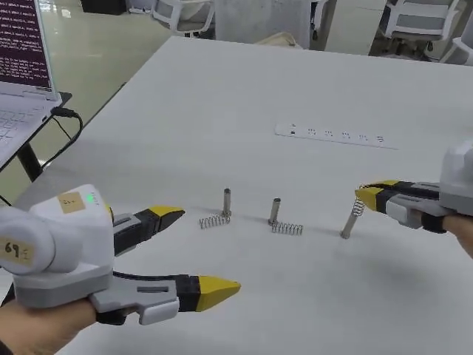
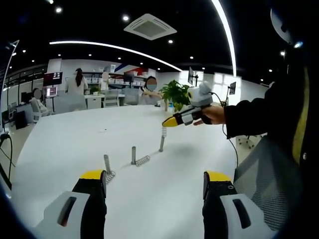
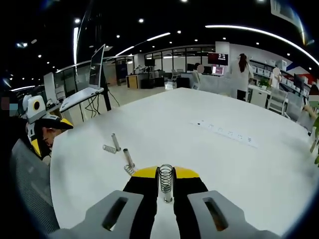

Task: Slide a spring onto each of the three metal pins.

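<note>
Pins of smooth grey metal, three slim cylinders, rose from the matte white surface [image 1: 222,111]: the left pin [image 1: 227,201] and middle pin [image 1: 275,210] upright, the right pin [image 1: 347,222] leaning toward the upper right of the head view. A first spring [image 1: 214,220] and second spring [image 1: 287,228], thin wire coils, lay flat at their feet, long axes running left to right. The third spring [image 1: 358,207] sheathed the leaning pin's top, pinched between the right tool's [image 1: 363,194] yellow tips. The left tool [image 1: 199,250] gaped wide at lower left.
</note>
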Demonstrator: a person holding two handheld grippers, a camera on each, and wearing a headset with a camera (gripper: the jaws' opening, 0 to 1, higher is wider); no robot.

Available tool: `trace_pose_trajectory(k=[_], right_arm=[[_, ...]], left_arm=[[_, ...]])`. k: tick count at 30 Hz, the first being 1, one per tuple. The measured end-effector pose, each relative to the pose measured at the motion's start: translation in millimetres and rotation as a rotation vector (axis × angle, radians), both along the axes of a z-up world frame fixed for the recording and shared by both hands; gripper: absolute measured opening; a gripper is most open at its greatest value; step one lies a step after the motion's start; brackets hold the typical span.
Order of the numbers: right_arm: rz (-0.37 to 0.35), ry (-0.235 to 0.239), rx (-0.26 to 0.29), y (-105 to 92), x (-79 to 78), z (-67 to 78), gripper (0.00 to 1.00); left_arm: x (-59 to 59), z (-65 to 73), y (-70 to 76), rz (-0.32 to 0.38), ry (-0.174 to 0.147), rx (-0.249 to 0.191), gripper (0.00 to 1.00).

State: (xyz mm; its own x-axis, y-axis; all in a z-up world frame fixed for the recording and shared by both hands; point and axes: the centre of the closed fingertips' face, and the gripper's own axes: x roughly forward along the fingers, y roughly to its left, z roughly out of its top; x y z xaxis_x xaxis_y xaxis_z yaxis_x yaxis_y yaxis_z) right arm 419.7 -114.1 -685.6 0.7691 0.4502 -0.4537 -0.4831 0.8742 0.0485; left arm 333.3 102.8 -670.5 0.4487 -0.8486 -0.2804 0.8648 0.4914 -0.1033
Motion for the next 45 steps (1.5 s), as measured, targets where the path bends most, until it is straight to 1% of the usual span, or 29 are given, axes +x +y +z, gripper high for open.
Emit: trace_pose_trajectory(k=[1, 3, 5, 6, 7, 8, 11, 12, 14, 23, 31, 37, 38, 42, 44, 45], right_arm=[[0.002, -0.002, 0.005, 0.9, 0.1, 0.4, 0.08], [0.001, -0.007, -0.007, 0.3, 0.9, -0.2, 0.08], [0.001, 0.000, 0.006, 1.0, 0.9, -0.7, 0.08], [-0.002, -0.004, -0.008, -0.3, 1.1, -1.5, 0.08], [-0.001, -0.004, -0.008, -0.1, 0.8, -1.6, 0.08], [0.002, 0.000, 0.006, 1.3, 0.2, -1.7, 0.08], [-0.001, -0.003, -0.002, -0.2, 1.0, -2.4, 0.08], [-0.001, -0.002, 0.009, 0.6, 1.1, -2.5, 0.08], [-0.002, -0.001, 0.000, -0.6, 1.6, -4.4, 0.08], [0.000, -0.001, 0.010, -0.5, 0.9, -10.2, 0.08], [0.001, -0.009, 0.014, -0.7, 1.3, -19.4, 0.08], [-0.015, -0.010, 0.052, -3.5, 0.4, -29.0, 0.08], [-0.018, -0.016, 0.065, -3.2, 1.0, -28.0, 0.08], [-0.017, -0.009, 0.055, -4.1, 0.2, -33.2, 0.08], [-0.014, -0.009, 0.059, -3.1, 0.0, -34.1, 0.08], [-0.011, -0.006, 0.049, -2.7, -0.1, -35.9, 0.08]], left_arm=[[-0.2, 0.0, -0.2, 0.000, 0.001, -0.001, 0.77], [-0.3, -0.7, -0.1, 0.000, 0.002, 0.004, 0.76], [-0.3, -1.0, 0.4, -0.001, 0.004, 0.003, 0.76], [-0.2, -1.0, 0.6, 0.000, 0.004, 0.004, 0.76], [-0.1, -1.0, 0.7, 0.001, 0.004, 0.004, 0.76], [-0.1, -0.8, 0.8, 0.001, 0.006, 0.002, 0.76], [0.1, -1.4, 0.9, 0.002, 0.006, 0.006, 0.76], [-0.3, -1.3, 0.5, 0.002, 0.008, 0.004, 0.76], [-0.2, -1.6, 0.5, 0.003, 0.008, 0.007, 0.76], [-0.3, -1.2, 0.6, 0.005, 0.011, 0.007, 0.76], [-0.2, -1.0, 0.8, 0.006, 0.012, 0.010, 0.75], [-0.2, -0.6, 0.3, 0.007, 0.012, 0.013, 0.75], [-0.3, -0.6, 0.2, 0.006, 0.013, 0.014, 0.75], [-0.4, -1.0, -0.1, 0.006, 0.014, 0.019, 0.75], [-0.5, -1.0, -0.4, 0.006, 0.014, 0.020, 0.75], [-0.5, -1.1, -0.4, 0.006, 0.015, 0.020, 0.75]])
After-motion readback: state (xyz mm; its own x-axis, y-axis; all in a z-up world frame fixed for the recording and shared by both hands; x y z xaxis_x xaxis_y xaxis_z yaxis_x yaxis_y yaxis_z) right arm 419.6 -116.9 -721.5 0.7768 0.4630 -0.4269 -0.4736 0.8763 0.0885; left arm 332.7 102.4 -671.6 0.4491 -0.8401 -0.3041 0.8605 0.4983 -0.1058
